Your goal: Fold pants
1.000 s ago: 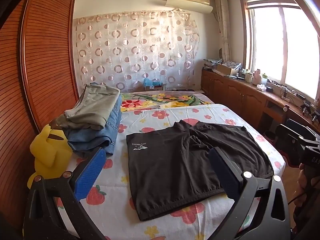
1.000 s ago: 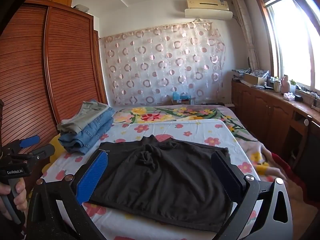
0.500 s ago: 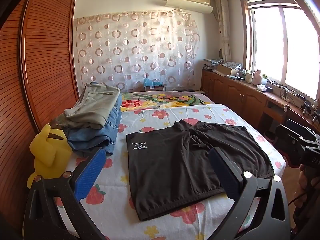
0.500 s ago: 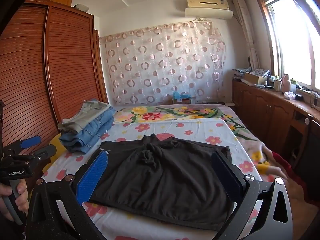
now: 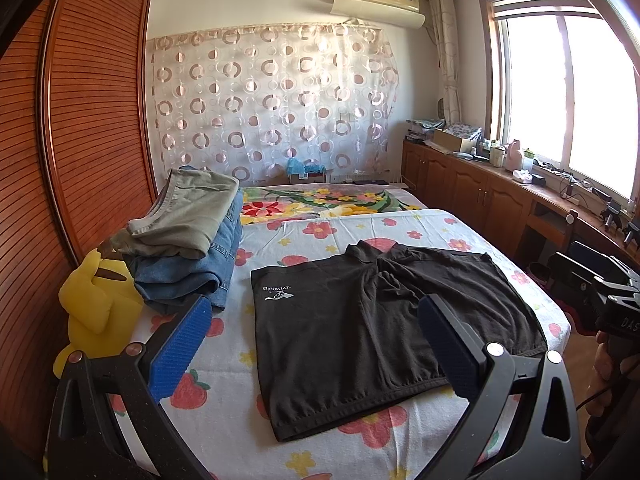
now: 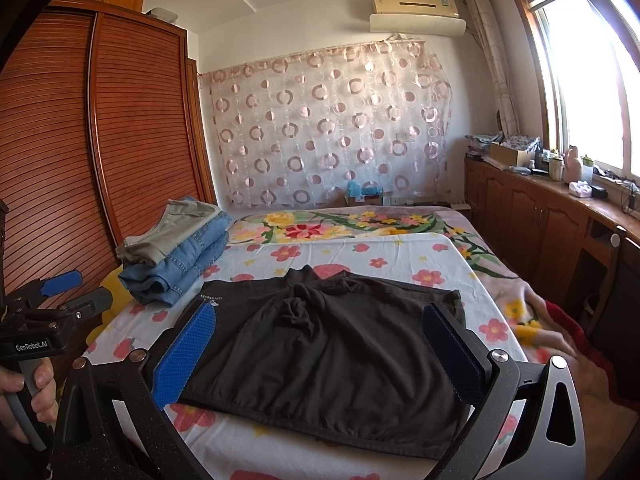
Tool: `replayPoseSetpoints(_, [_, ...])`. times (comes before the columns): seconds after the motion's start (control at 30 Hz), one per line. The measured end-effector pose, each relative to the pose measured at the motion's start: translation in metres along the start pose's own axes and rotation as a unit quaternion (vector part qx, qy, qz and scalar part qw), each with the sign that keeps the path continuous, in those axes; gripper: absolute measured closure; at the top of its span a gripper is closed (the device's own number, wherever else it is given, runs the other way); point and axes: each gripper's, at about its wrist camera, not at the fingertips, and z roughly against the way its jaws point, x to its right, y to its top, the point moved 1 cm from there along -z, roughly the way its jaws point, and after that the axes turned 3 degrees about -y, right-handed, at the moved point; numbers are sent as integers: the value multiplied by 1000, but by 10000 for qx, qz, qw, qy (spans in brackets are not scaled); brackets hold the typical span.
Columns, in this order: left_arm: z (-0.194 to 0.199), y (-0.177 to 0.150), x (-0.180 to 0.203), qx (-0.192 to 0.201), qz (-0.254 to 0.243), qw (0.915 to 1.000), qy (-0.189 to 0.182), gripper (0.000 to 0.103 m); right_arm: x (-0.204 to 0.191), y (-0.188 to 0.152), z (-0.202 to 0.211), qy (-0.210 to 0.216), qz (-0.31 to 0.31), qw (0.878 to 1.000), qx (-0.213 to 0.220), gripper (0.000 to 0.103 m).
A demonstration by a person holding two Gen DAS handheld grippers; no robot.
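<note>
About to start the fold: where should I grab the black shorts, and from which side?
Judging by how the black shorts lie flat, waistband nearest, pinch that band's corners from the near bed edge: left gripper by the logo side, right gripper opposite. Both are open.

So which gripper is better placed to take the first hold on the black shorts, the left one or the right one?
Probably the right gripper: its open fingers frame the black shorts at the near waistband. The left gripper, also open, sits toward their left edge.
</note>
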Motion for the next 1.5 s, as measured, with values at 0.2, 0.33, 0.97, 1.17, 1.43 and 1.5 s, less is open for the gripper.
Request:
replayPoseSetpoints(0.2, [0, 0, 0, 5, 0, 10000, 1, 0, 1, 0, 0, 10, -21, 10000, -22, 0])
replayPoseSetpoints(0.33, [0, 0, 0, 7, 0, 10000, 0, 0, 0, 0, 1, 13, -30, 10000, -25, 0])
replayPoseSetpoints(0.97, [0, -2, 0, 13, 4, 10000, -2, 0, 1, 0, 0, 25, -49, 10000, -40, 0])
replayPoseSetpoints(1.17, [0, -2, -1, 14, 9, 10000, -6, 0, 0, -1, 0, 27, -62, 10000, -55, 0])
replayPoseSetpoints(1.43, [1, -1, -1, 16, 3, 10000, -3, 0, 0, 0, 0, 19, -58, 10000, -53, 0])
replayPoseSetpoints(1.5, [1, -1, -1, 18, 3, 10000, -6, 0, 0, 0, 0, 19, -57, 10000, -52, 0])
